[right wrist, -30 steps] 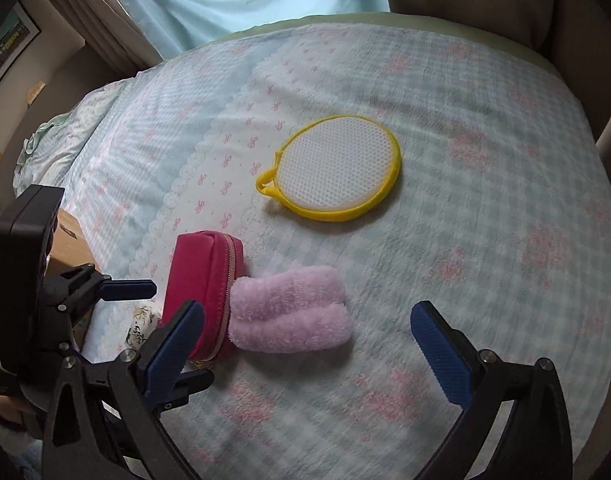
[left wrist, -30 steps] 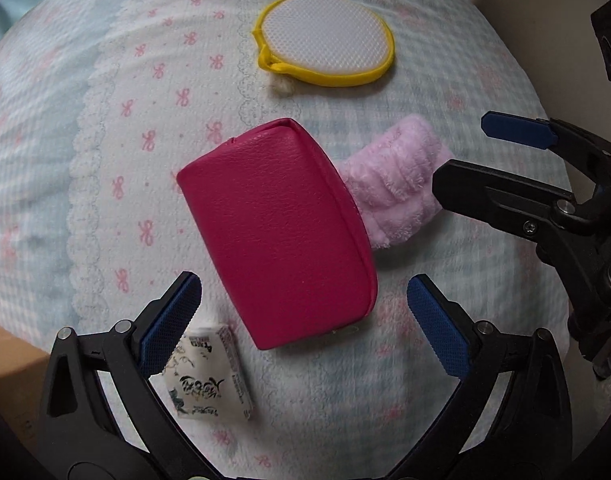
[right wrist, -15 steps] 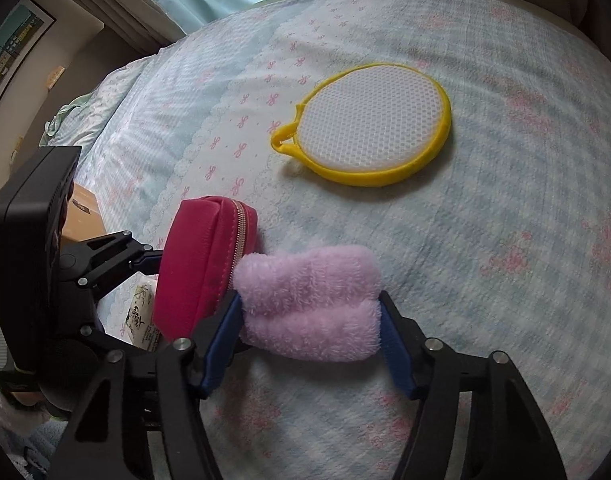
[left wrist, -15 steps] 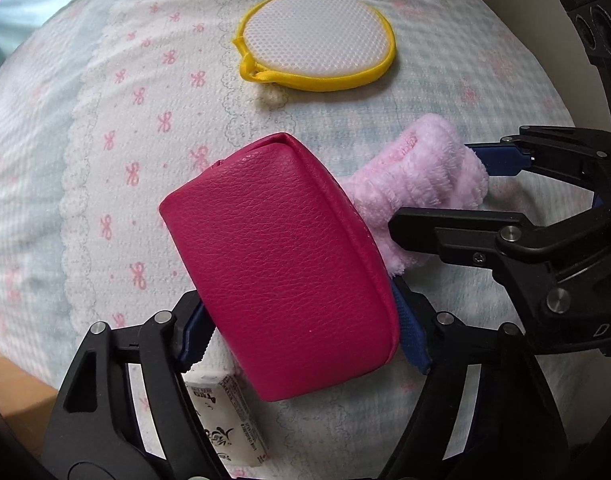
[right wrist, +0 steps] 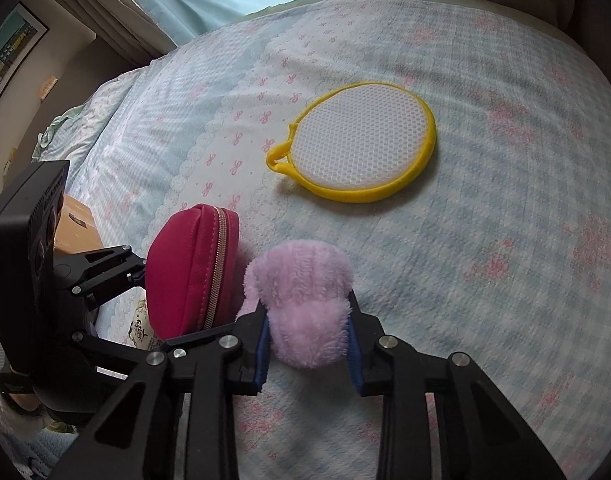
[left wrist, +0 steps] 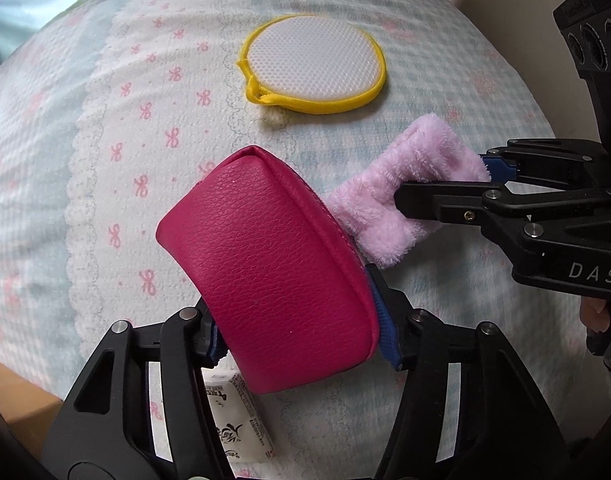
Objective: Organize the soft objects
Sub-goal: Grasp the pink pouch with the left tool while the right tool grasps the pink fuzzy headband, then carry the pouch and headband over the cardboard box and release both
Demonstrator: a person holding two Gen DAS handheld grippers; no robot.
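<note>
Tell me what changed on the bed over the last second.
Both grippers' jaws have just been closing. The left gripper, wide open before, now clamps the red pouch. The right gripper, also open before, now squeezes the pink fluffy cloth, bunching it up. The yellow-rimmed pad, the small packet and the bedspread stayed as they were.

The left gripper (left wrist: 301,328) points steeply down, its jaws having just closed onto the magenta zip pouch (left wrist: 273,280); the right gripper (right wrist: 309,344), just right of it, has likewise just closed, squeezing the pink fluffy cloth (right wrist: 305,300).
</note>
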